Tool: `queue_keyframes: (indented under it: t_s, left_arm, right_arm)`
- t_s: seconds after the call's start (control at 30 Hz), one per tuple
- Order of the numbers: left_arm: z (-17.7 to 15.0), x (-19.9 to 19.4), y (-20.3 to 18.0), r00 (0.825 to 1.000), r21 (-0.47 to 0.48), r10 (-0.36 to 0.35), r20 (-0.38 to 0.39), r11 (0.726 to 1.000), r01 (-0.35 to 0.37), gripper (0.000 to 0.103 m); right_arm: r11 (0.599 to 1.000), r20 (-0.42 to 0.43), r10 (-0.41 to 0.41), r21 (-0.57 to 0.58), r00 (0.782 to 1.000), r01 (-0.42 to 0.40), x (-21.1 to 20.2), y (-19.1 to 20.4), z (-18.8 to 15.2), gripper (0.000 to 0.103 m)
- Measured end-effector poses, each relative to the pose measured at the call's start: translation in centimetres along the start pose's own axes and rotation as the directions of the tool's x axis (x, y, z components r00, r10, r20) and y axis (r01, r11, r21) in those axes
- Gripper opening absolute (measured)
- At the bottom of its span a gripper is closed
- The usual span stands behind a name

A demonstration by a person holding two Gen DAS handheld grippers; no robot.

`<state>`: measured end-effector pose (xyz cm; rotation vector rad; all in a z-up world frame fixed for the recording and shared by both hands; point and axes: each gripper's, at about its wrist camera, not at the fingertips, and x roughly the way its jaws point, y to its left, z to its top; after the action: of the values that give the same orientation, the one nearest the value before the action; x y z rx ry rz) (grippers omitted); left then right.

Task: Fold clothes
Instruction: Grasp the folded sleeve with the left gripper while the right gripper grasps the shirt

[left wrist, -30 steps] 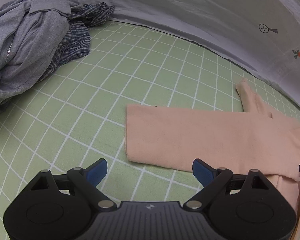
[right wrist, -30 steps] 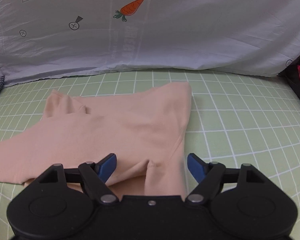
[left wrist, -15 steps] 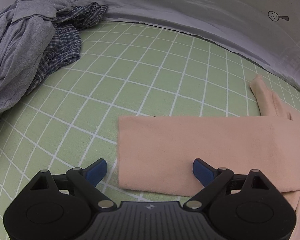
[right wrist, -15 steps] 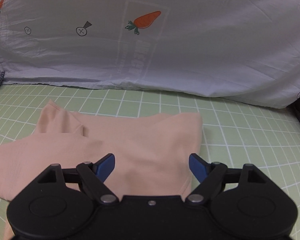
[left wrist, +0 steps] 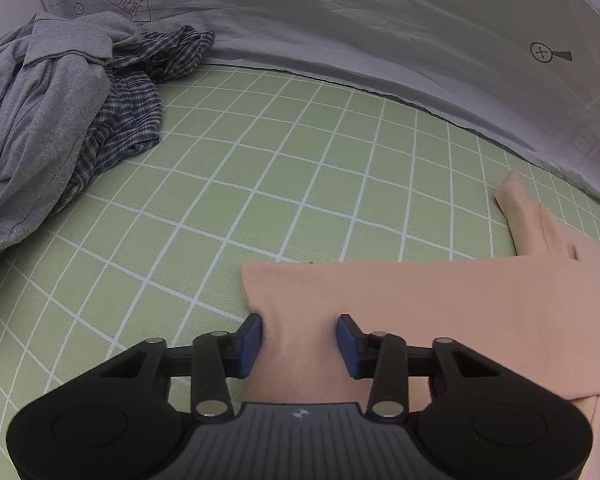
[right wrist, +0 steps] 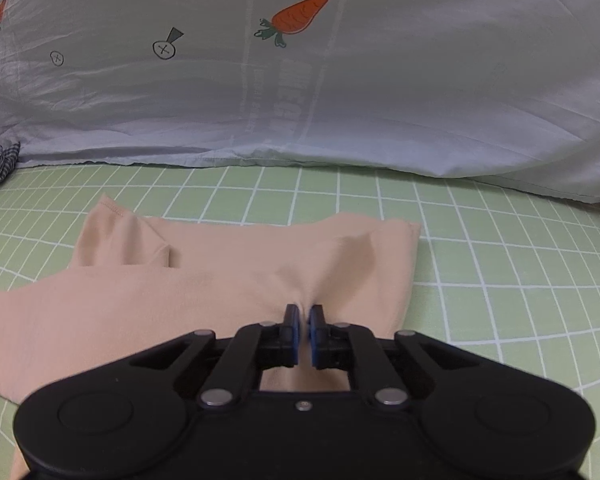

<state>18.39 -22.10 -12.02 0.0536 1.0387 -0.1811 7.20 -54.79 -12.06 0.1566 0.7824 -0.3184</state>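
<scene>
A peach long-sleeved garment [left wrist: 440,304] lies partly folded on the green grid mat [left wrist: 300,184]. My left gripper [left wrist: 299,340] straddles the garment's left end, its jaws narrowed but still apart with cloth between the blue pads. In the right wrist view the same garment [right wrist: 180,292] spreads across the mat [right wrist: 520,280]. My right gripper [right wrist: 304,332] is shut on a pinched ridge of the peach cloth near its right edge.
A heap of a grey zip hoodie [left wrist: 36,120] and a dark plaid shirt [left wrist: 124,120] lies at the mat's far left. A pale sheet printed with carrots [right wrist: 300,72] hangs along the back edge and shows in the left wrist view [left wrist: 380,32].
Both grippers moved forward onto the garment. The right jaws closed on a pinch of cloth. The left jaws narrowed around the garment's left end.
</scene>
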Motion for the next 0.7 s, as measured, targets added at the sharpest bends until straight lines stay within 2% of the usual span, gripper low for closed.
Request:
queue_keyframes:
  t_s: [0.03, 0.23, 0.43, 0.53, 0.57, 0.6, 0.63, 0.67, 0.7]
  left_arm:
    - [0.1, 0.0, -0.2, 1.0, 0.009, -0.018, -0.005, 1.0, 0.018, 0.012]
    - [0.3, -1.8, -0.1, 0.998, 0.004, -0.036, 0.043, 0.999, 0.035, 0.01]
    - [1.6, -8.4, 3.2, 0.985, -0.128, -0.069, 0.159, 0.988, 0.09, 0.01]
    - [1.9, -11.1, 5.0, 0.974, -0.173, -0.039, 0.222, 0.982, 0.078, 0.01]
    - [1.9, -11.0, 5.5, 0.975, -0.185, -0.024, 0.222, 0.98, 0.067, 0.01]
    - [1.7, -10.4, 5.9, 0.978, -0.194, 0.0, 0.209, 0.98, 0.041, 0.01]
    - [1.4, -9.4, 6.2, 0.982, -0.205, 0.031, 0.184, 0.979, 0.007, 0.01]
    - [1.1, -8.4, 6.7, 0.986, -0.219, 0.053, 0.157, 0.976, -0.017, 0.01]
    - [0.7, -7.3, 7.2, 0.991, -0.245, 0.048, 0.127, 0.969, -0.015, 0.011]
  right_arm:
    - [1.0, 0.007, 0.01, 0.007, 1.0, -0.01, -0.2, -0.2, 0.1, 0.005]
    - [0.999, 0.062, 0.038, 0.024, 0.997, -0.04, -2.4, -0.6, 0.9, 0.005]
    - [0.995, 0.134, 0.091, 0.035, 0.987, -0.096, -5.2, 0.0, 1.9, 0.005]
    - [0.99, 0.166, 0.127, 0.04, 0.978, -0.135, -5.9, 0.8, 2.3, 0.005]
    - [0.99, 0.152, 0.118, 0.061, 0.981, -0.128, -5.4, 0.7, 2.1, 0.006]
    - [0.989, 0.138, 0.109, 0.082, 0.984, -0.121, -4.8, 0.5, 2.0, 0.014]
    - [0.988, 0.123, 0.1, 0.103, 0.987, -0.113, -4.3, 0.4, 1.8, 0.033]
    - [0.987, 0.108, 0.092, 0.123, 0.99, -0.105, -3.7, 0.3, 1.6, 0.045]
    - [0.985, 0.093, 0.084, 0.144, 0.992, -0.097, -3.2, 0.2, 1.5, 0.068]
